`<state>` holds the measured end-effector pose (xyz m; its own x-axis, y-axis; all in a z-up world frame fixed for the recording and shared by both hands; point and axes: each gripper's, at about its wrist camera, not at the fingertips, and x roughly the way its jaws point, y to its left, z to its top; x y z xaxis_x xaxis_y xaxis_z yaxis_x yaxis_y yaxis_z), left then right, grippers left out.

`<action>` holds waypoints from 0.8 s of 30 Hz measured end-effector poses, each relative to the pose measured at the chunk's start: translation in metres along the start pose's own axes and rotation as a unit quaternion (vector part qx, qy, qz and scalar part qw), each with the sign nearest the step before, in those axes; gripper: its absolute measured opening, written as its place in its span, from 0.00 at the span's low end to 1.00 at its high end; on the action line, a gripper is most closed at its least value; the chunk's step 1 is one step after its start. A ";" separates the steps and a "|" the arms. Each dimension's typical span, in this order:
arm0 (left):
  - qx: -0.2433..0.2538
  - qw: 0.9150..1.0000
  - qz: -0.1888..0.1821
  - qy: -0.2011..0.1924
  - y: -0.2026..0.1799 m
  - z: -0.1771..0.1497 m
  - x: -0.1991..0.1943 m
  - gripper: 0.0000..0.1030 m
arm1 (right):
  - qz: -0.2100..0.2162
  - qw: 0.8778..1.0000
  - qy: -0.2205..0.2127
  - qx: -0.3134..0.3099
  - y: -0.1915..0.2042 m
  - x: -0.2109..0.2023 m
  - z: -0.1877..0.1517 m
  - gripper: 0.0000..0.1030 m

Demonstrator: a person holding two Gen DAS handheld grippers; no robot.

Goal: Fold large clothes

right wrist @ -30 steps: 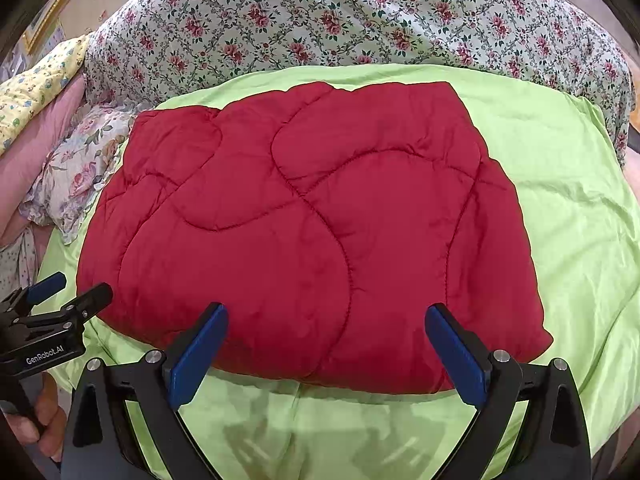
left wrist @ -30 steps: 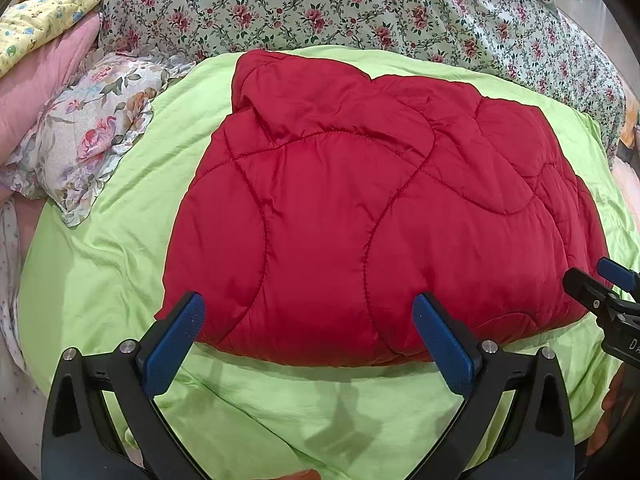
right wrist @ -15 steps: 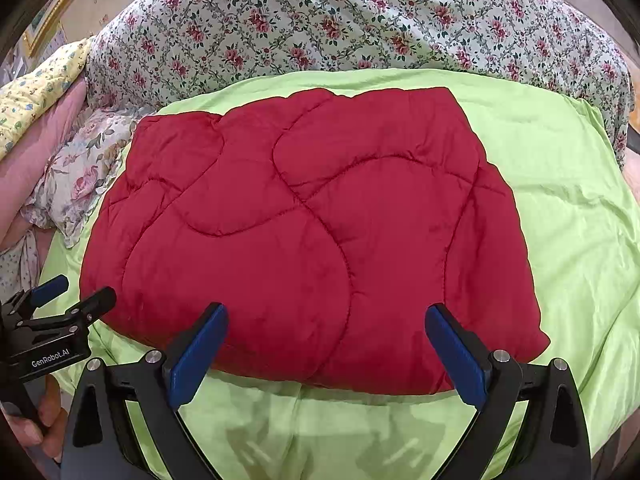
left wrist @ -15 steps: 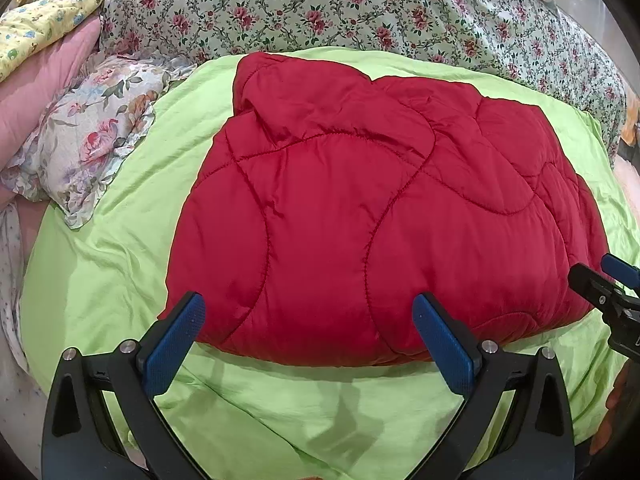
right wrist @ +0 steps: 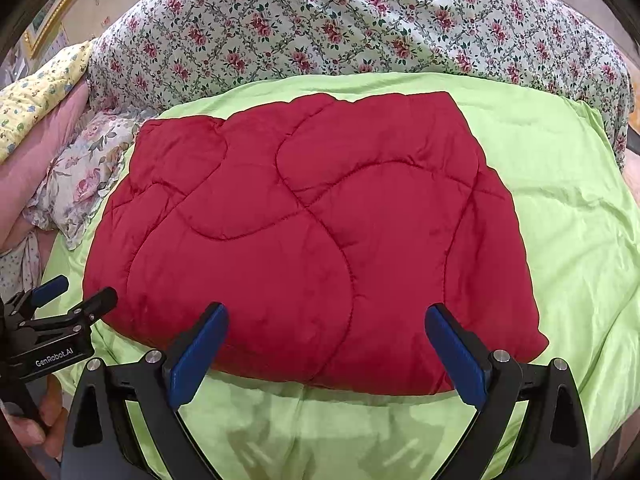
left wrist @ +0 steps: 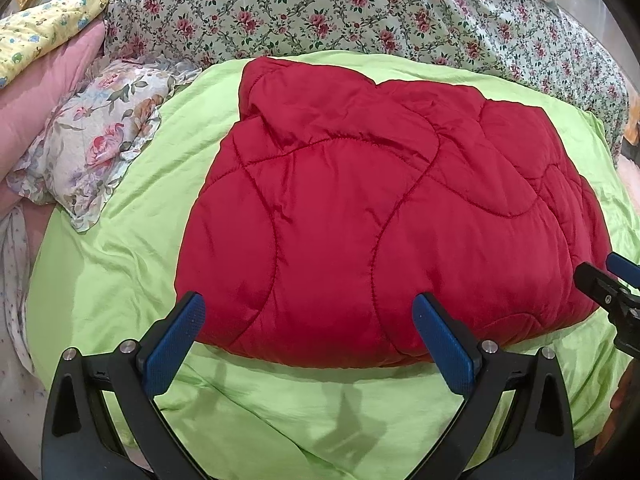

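Both hand-held grippers, left (left wrist: 308, 328) and right (right wrist: 326, 338), spread wide, empty, just short of the folded red jacket (right wrist: 312, 240) ahead (puffy, slippery-looking): a shallow pinch could let layers slide apart.

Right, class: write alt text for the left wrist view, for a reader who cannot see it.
A folded red quilted garment lies on a lime-green sheet, with the open left gripper at its near edge, holding nothing. A floral pillow sits at the left, a floral bedspread behind, and the right gripper shows at the right edge.
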<state>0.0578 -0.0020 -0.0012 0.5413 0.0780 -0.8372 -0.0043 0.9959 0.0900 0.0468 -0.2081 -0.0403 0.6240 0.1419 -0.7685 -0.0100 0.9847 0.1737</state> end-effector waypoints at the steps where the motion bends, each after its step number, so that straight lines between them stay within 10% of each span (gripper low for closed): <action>1: 0.000 1.000 -0.001 -0.001 0.000 0.000 -0.001 1.00 | 0.000 1.000 0.000 0.000 0.000 0.000 0.000 0.97; 24: -0.004 1.000 -0.006 -0.002 0.001 0.002 -0.004 1.00 | -0.001 1.000 -0.009 0.000 -0.003 -0.006 0.003 0.97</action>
<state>0.0573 -0.0018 0.0032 0.5443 0.0668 -0.8362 -0.0042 0.9970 0.0768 0.0453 -0.2122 -0.0348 0.6376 0.1389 -0.7577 -0.0099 0.9850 0.1723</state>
